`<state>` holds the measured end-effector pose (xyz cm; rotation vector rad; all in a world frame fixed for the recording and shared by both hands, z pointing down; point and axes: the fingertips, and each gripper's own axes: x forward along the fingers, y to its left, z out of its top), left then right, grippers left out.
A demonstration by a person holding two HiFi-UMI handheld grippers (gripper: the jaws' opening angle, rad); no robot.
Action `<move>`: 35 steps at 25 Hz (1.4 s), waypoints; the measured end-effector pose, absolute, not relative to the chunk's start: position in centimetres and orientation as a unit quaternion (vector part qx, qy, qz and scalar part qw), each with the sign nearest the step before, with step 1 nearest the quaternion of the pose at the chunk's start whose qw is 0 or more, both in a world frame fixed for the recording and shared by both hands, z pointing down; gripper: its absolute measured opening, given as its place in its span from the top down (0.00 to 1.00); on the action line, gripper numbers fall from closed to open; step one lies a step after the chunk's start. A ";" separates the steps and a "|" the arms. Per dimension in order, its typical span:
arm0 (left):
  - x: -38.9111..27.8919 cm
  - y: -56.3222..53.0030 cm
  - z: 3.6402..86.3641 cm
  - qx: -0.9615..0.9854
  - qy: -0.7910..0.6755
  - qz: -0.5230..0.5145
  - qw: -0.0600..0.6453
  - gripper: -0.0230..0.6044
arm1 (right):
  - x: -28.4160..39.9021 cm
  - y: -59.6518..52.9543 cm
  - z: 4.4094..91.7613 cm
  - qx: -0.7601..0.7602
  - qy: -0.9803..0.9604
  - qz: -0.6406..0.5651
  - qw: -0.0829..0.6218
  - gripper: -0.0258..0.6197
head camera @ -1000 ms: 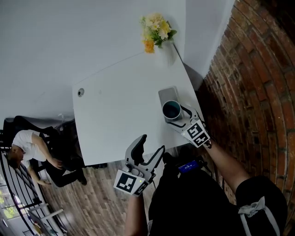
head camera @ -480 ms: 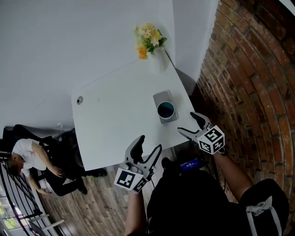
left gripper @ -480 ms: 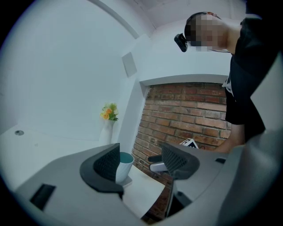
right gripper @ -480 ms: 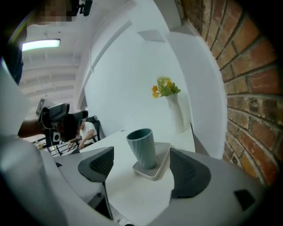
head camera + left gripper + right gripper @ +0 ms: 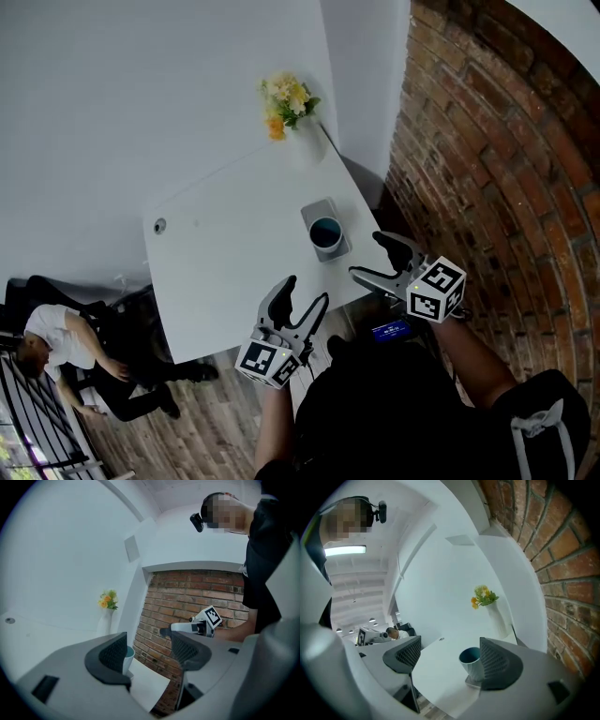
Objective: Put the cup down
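White-shirted and bent forward, a person [image 5: 58,330] sits at the far lower left on a wood-plank floor [image 5: 211,408], well apart from the white table [image 5: 234,272] that takes up the middle of the head view. A small round grommet [image 5: 159,225] sits near the table's far left corner. At the table's near edge the left gripper [image 5: 305,291] hovers with its jaws spread wide. Its own view shows only air between the ribbed pads, and it has hold of nothing. Further right, at the far corner, yellow and cream flowers [image 5: 281,94] stand upright in a white vase [image 5: 307,142]. Near the table's right edge the cup [image 5: 325,232], pale outside and dark teal inside, stands upright on a grey pad [image 5: 319,210] with rounded corners, and neither gripper touches it. Just beside it, off the table's right side, the right gripper [image 5: 367,256] points toward the cup with its jaws wide apart. In the right gripper view the cup shows partly behind the right-hand jaw and is not clamped, so this gripper too is empty. A red brick wall [image 5: 487,141] runs down the right side.
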<state>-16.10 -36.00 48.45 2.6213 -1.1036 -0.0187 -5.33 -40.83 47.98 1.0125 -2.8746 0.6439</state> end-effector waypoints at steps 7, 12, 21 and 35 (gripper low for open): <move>-15.5 -36.0 48.1 0.915 -0.376 -0.010 0.144 0.48 | -7.1 -39.6 47.3 0.303 -0.934 0.182 0.038 0.40; -15.3 -36.1 47.6 0.918 -0.373 -0.011 0.137 0.48 | -7.7 -39.8 47.3 0.296 -0.937 0.181 0.037 0.44; -15.8 -36.1 47.5 0.915 -0.379 -0.009 0.137 0.48 | -8.4 -40.3 47.3 0.288 -0.940 0.176 0.045 0.45; -15.3 -35.7 47.4 0.917 -0.376 -0.011 0.135 0.48 | -7.7 -40.0 47.9 0.298 -0.937 0.175 0.057 0.45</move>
